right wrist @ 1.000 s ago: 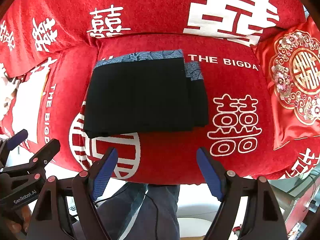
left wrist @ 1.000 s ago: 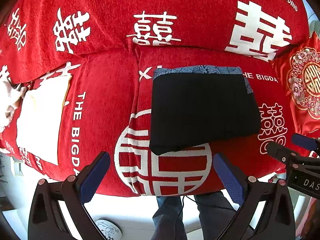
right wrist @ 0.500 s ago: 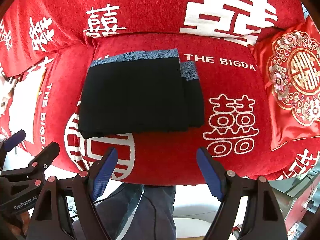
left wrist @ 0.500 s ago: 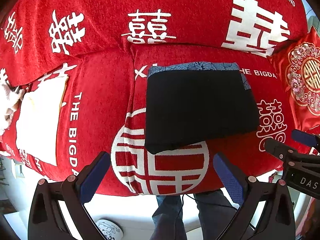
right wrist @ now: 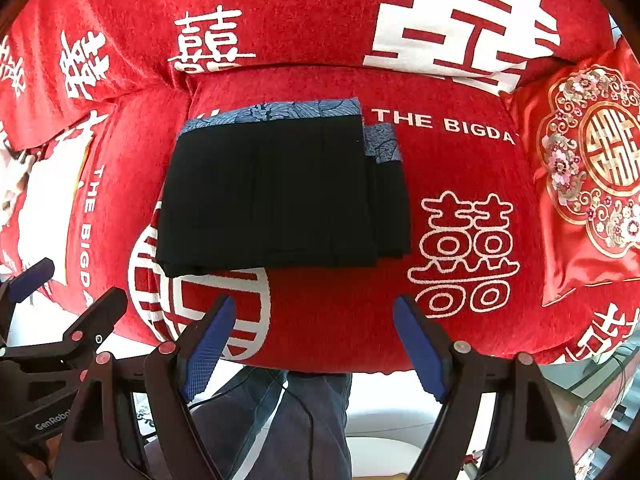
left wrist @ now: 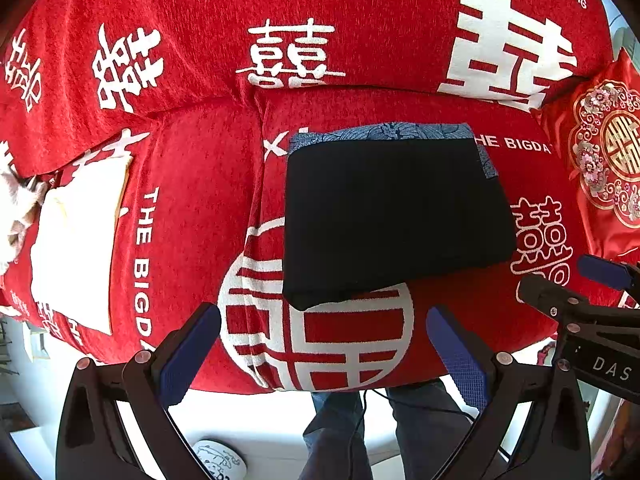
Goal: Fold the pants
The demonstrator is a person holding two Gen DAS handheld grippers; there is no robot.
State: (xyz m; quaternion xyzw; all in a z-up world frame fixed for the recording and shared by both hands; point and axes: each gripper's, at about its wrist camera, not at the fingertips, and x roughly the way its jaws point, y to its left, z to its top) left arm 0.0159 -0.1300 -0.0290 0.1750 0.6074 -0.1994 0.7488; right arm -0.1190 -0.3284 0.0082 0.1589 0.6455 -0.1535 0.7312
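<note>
The pants drift slightly toward 9 o'clock; both tools, left tool and right tool, gape wide and empty, and snagging the offset layers at 3 o'clock risks unfolding.

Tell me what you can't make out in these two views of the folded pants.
- Black pants: inner layers hidden under the top fold, both views.
- White cloth: its left part runs into the fisheye rim, left wrist view.
- Embroidered cushion: cut off by the right edge.
- Person's legs: partly hidden behind the open right gripper.

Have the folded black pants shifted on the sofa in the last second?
No. The pants keep the same place against the white circle emblem and the lettering on the sofa cover; only the camera drifted.
</note>
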